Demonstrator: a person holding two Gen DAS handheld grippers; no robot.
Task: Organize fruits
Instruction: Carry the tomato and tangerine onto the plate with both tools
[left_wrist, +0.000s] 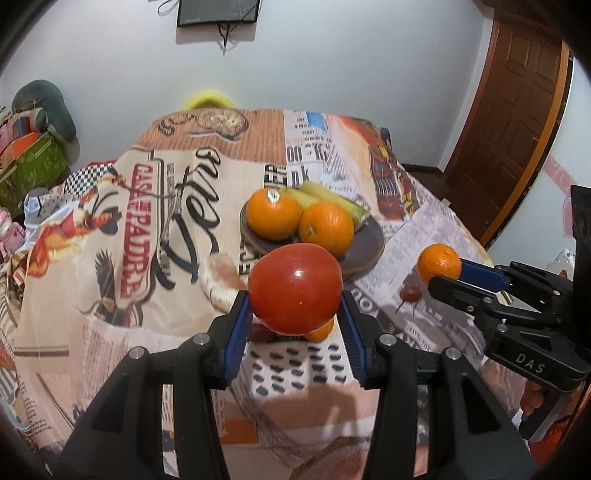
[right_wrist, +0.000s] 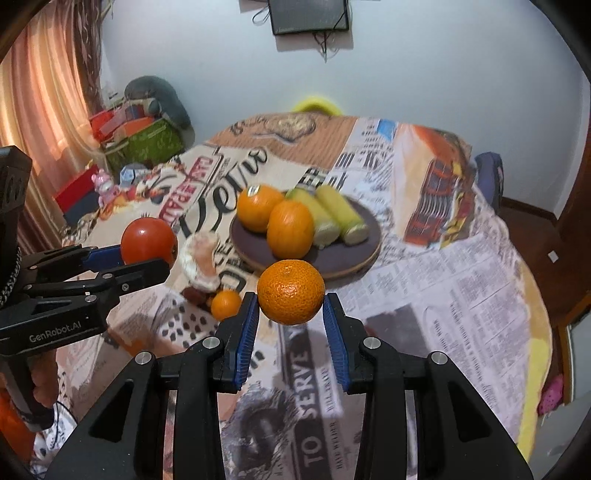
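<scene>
My left gripper (left_wrist: 295, 299) is shut on a red tomato (left_wrist: 294, 287) and holds it above the table, in front of the dark plate (left_wrist: 365, 243). It also shows in the right wrist view (right_wrist: 147, 254) with the tomato (right_wrist: 149, 240). My right gripper (right_wrist: 290, 306) is shut on a mandarin (right_wrist: 291, 291), near the plate's (right_wrist: 255, 251) front edge. It also shows in the left wrist view (left_wrist: 443, 273). The plate holds two oranges (right_wrist: 290, 229) and two pale green pieces (right_wrist: 338, 214).
A small orange (right_wrist: 225, 304), a dark red fruit (right_wrist: 194, 294) and a peeled pale fruit (right_wrist: 203, 264) lie on the printed tablecloth (right_wrist: 443, 288) left of the plate. Boxes and clutter (right_wrist: 144, 136) stand far left. A wooden door (left_wrist: 517, 110) is at right.
</scene>
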